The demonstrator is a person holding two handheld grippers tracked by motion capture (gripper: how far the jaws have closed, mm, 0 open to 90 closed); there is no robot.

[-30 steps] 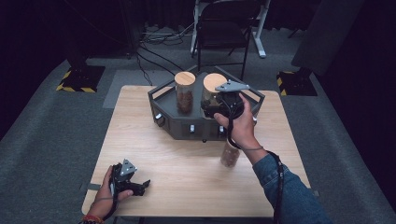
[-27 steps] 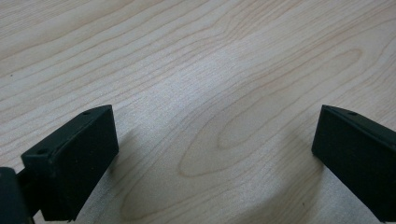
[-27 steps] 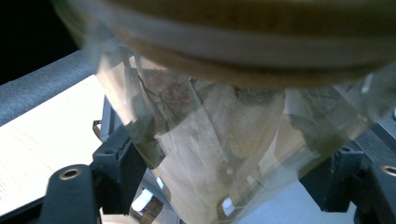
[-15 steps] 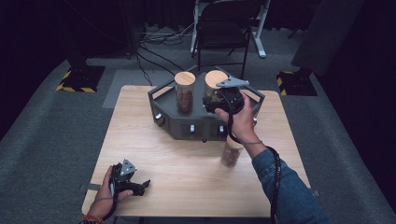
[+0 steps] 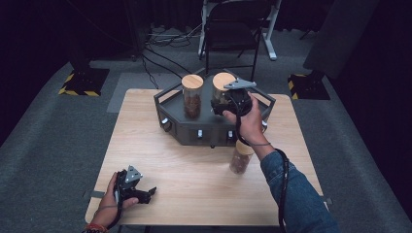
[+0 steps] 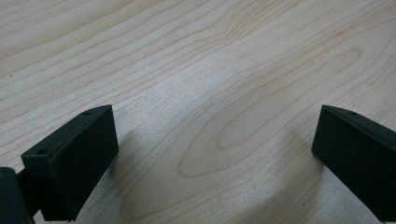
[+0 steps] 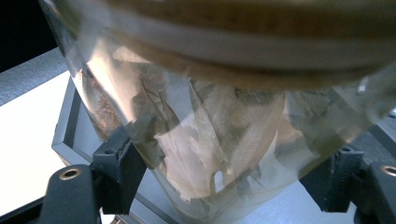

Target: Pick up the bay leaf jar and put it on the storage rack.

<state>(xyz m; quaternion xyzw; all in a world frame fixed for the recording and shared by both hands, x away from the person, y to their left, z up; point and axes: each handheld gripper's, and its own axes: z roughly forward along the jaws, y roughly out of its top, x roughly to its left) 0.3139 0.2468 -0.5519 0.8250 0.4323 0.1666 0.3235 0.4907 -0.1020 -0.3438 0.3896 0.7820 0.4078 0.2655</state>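
Note:
My right gripper (image 5: 224,105) is shut on a glass jar of dried leaves (image 5: 222,86) with a wooden lid, held upright over the dark tray (image 5: 194,132) at the table's far side. In the right gripper view the jar (image 7: 210,140) sits between both jaws of the right gripper (image 7: 229,184), just above the tray floor (image 7: 84,135). A second jar with brown contents (image 5: 192,97) stands in the tray to its left. A third jar (image 5: 240,159) stands on the table below my right wrist. My left gripper (image 5: 148,192) rests open on the wood near the front left; nothing lies between the jaws of the left gripper (image 6: 215,140).
The wooden table (image 5: 194,184) has free room in the middle and front. A folding chair (image 5: 231,29) and cables stand on the floor behind the table. The tray's front wall carries small knobs (image 5: 199,133).
My right gripper has shifted a little and sunk slightly toward the tray with the jar in it. The left gripper has stayed put.

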